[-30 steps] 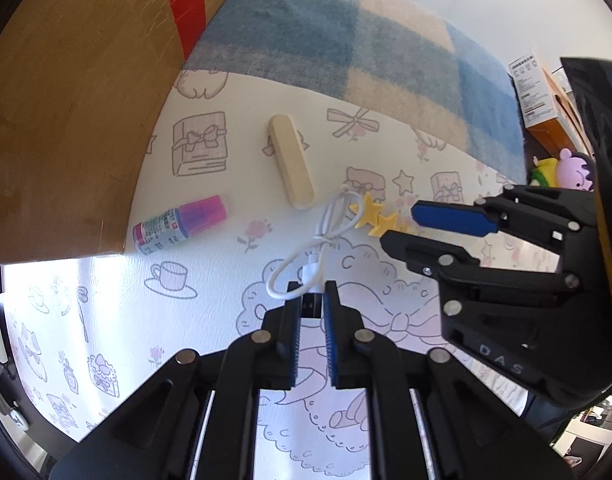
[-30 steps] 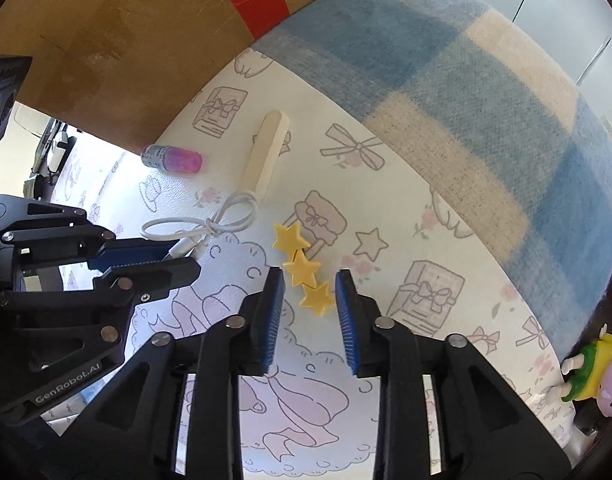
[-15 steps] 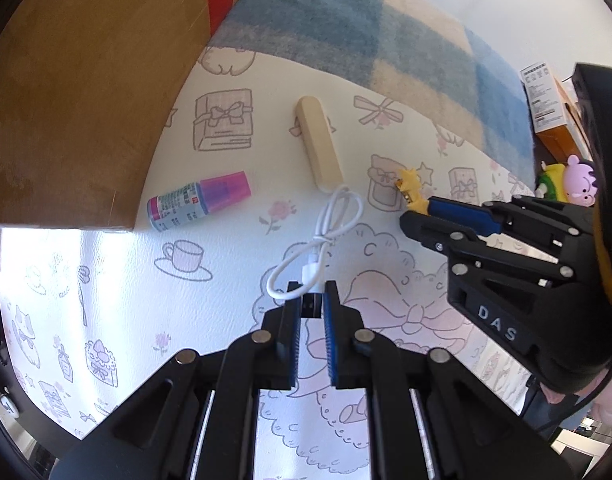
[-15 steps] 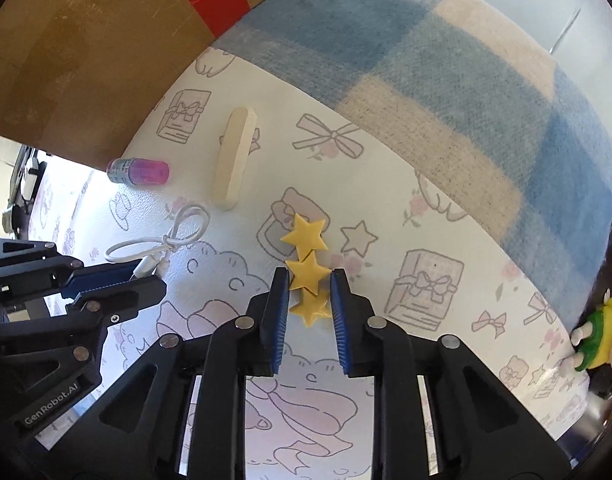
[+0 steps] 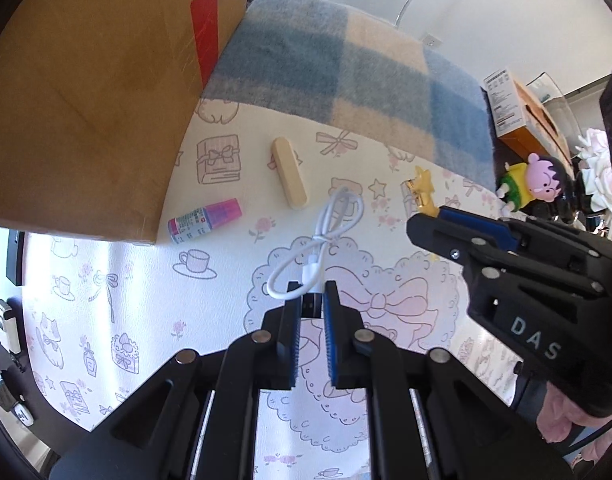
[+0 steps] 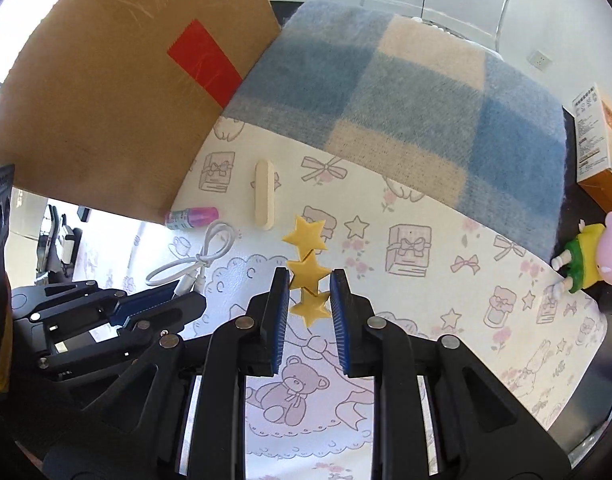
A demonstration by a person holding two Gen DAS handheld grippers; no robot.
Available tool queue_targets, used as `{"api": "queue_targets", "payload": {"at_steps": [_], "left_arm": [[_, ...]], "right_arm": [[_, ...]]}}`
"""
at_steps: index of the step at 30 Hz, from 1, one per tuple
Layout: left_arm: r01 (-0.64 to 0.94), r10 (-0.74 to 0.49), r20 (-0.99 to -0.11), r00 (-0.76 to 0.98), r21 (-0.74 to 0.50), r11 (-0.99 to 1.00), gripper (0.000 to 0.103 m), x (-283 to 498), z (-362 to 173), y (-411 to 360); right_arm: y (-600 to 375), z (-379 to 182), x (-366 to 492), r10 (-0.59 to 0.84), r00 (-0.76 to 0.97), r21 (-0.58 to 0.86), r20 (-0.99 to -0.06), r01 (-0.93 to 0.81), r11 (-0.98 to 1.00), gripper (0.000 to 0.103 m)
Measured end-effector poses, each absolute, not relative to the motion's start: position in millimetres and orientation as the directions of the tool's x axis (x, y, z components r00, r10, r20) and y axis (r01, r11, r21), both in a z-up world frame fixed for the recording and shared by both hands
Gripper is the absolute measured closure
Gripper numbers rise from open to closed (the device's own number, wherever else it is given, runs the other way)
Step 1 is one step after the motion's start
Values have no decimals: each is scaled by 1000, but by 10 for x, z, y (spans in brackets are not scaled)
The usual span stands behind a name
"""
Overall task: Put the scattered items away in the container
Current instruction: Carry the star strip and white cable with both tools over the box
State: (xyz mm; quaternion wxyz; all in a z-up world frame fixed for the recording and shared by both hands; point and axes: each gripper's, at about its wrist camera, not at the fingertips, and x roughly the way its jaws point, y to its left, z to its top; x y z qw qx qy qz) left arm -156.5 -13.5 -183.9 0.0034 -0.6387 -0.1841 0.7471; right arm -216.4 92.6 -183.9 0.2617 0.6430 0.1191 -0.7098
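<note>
My left gripper (image 5: 310,300) is shut on the plug end of a white cable (image 5: 334,220), whose loop trails down onto the printed mat (image 5: 145,300). My right gripper (image 6: 308,284) is shut on a yellow clip made of three stars (image 6: 308,268), held above the mat. The same clip (image 5: 424,188) sticks out of the right gripper's fingertips (image 5: 430,224) in the left wrist view. On the mat lie a cream stick (image 5: 288,179) and a small bottle with a pink cap (image 5: 205,221). A large cardboard box (image 5: 85,100) with red tape stands at the left.
A blue and cream checked blanket (image 5: 346,80) covers the far part of the table. A pink and green toy figure (image 6: 598,256) and an orange carton (image 6: 598,148) sit at the right edge. The left gripper (image 6: 177,292) is close beside the right one.
The right gripper has closed on the star clip and raised it off the mat. The left gripper has risen with the cable's plug, and both views now look down from higher.
</note>
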Motion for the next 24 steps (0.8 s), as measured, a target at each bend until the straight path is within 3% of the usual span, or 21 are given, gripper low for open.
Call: {"api": "queue_targets", "payload": {"at_steps": [24], "left_arm": [[81,244,-900,-361,-290,-954,92,-1284,-446,-109]], "right_arm": [[887,-287,-1843,-276,-264,133,-924,454,-881,82]]}}
